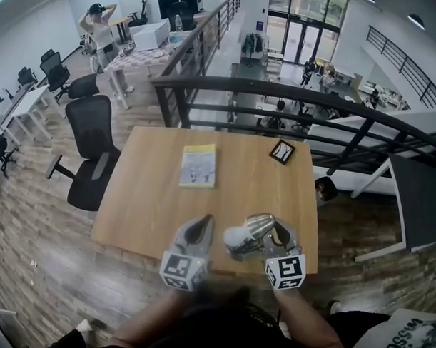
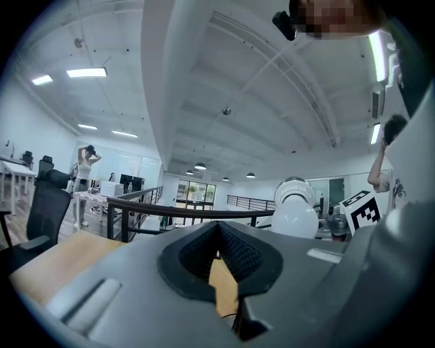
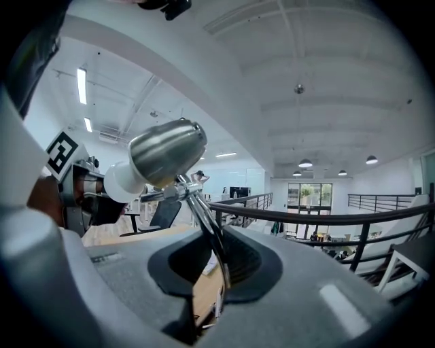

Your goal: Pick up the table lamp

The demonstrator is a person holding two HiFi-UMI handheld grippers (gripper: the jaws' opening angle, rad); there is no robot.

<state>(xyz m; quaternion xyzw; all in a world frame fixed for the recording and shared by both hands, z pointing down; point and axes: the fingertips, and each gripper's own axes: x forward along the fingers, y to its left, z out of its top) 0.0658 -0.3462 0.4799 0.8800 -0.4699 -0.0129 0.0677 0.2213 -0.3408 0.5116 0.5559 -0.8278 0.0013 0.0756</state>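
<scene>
So it's a big open office on a mezzanine, with a dark railing (image 1: 278, 90) behind a wooden tabletop (image 1: 153, 203) and a black office chair (image 1: 90, 151) off its left side. The table lamp (image 1: 246, 233) is over the near edge of the tabletop. Its shiny metal head and white bulb lean toward the left hand-held gripper (image 1: 206, 221). The right hand-held gripper (image 1: 273, 223) has its jaws clamped on the lamp's thin metal stem, just below the head. The left one sits just beside the bulb, jaws together at the tips with nothing in them. A yellow booklet (image 1: 198, 165) and a small dark frame (image 1: 281, 152) lie further back, well apart from both.
</scene>
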